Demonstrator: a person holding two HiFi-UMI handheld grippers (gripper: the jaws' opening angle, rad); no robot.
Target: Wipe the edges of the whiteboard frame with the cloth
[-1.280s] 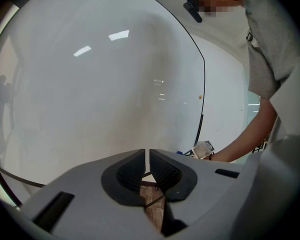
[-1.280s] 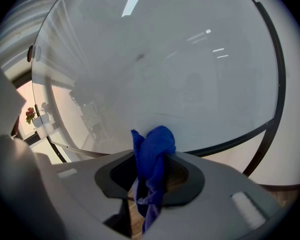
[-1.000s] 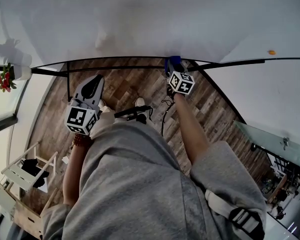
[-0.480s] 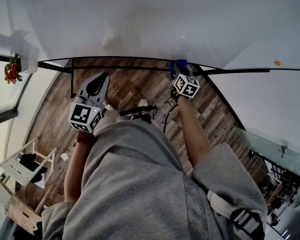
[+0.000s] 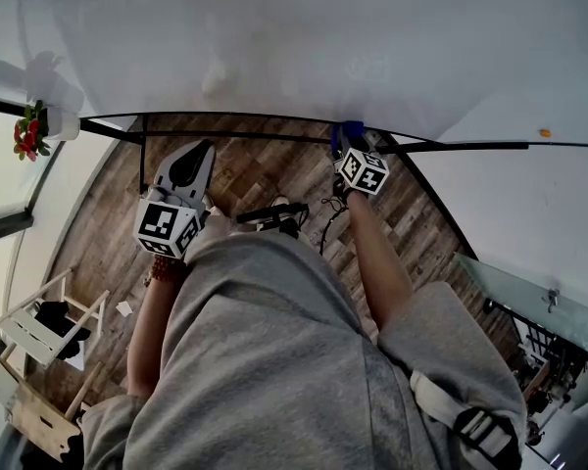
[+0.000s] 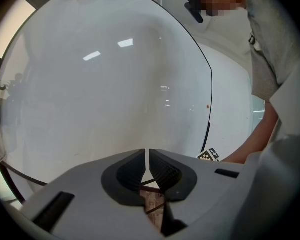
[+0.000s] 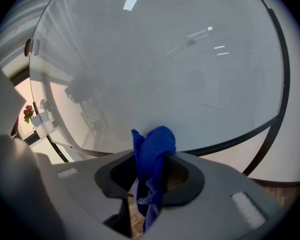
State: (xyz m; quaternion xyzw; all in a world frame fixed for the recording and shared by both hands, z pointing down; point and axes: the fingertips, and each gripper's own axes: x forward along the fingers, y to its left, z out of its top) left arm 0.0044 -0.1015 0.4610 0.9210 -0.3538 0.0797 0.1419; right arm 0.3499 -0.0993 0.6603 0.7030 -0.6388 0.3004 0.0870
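Head view, frame: the thin black metal frame (image 5: 451, 146) runs along the bottom of the large glossy white whiteboard (image 5: 274, 37).
Head view, right gripper: the grey plastic right gripper (image 5: 349, 140) presses the crumpled blue fabric cloth (image 5: 347, 128) right at the frame.
Head view, left gripper: the grey plastic left gripper (image 5: 198, 153) hangs just below the frame, well apart from the cloth.
Left gripper view, jaws: drawn almost together, only a thin slit between them, nothing in it.
Right gripper view, grip: the jaws are clamped on the cloth (image 7: 152, 156). A bunched wad pokes past the tips to the frame (image 7: 230, 143), seemingly touching it, and a loose tail hangs below.
Risk, grip: only a narrow fold looks pinched, so drag along the frame could tug the cloth free.
Risk, contact: the wad is small. Drifting above the frame would wipe the board face instead, and pressing too hard could let the hard tips scrape the frame.
Risk, left gripper: it is idle and close below the frame, so a careless swing could knock it.
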